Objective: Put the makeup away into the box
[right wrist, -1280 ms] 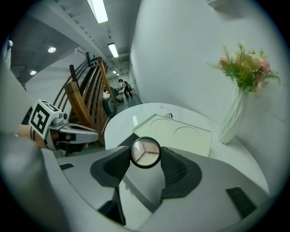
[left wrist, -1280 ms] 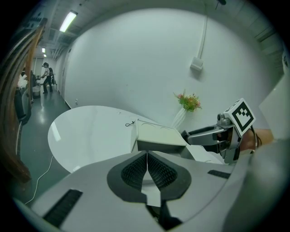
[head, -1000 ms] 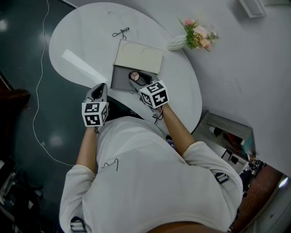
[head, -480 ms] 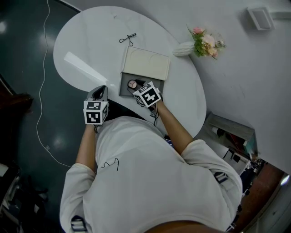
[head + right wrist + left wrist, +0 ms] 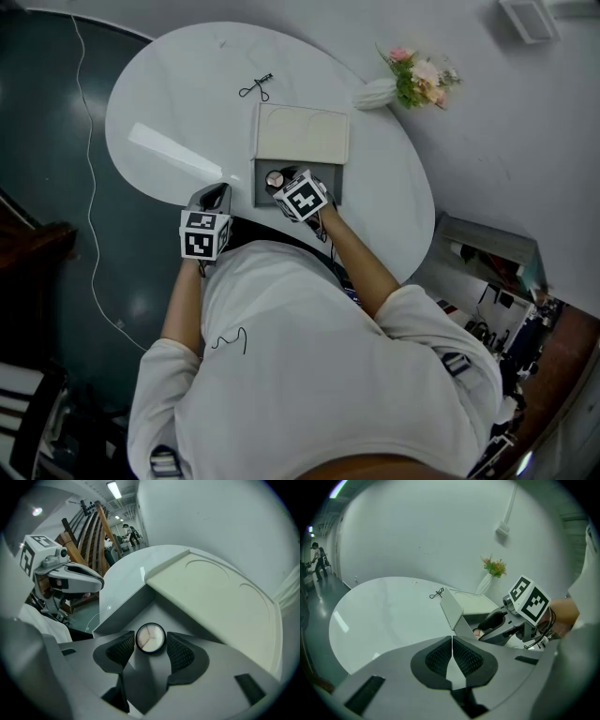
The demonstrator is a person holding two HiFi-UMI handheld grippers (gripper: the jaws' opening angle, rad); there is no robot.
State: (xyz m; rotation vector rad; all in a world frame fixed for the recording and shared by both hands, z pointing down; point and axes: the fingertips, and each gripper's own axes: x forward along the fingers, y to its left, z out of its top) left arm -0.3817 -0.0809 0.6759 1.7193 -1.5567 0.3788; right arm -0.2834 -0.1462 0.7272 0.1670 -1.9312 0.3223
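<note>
A grey box (image 5: 330,184) with its cream lid (image 5: 302,133) folded back lies on the white round table (image 5: 169,103). My right gripper (image 5: 279,182) points steeply down into the box. It is shut on a round makeup compact (image 5: 150,638) with pale pink powder, which sits between both pads just above the box floor (image 5: 154,609). My left gripper (image 5: 215,194) hovers at the table's near edge, left of the box, shut with nothing in it. In the left gripper view its pads (image 5: 440,658) meet, and the right gripper (image 5: 485,629) shows beside the box wall (image 5: 461,627).
A black looped cord (image 5: 255,89) lies on the table beyond the lid. A white vase of pink flowers (image 5: 403,80) lies at the table's far right edge. A thin cable (image 5: 89,187) runs over the dark floor on the left.
My right gripper has come down with the compact, from above the box's near side into the box. The left gripper has shifted slightly toward the table edge.
</note>
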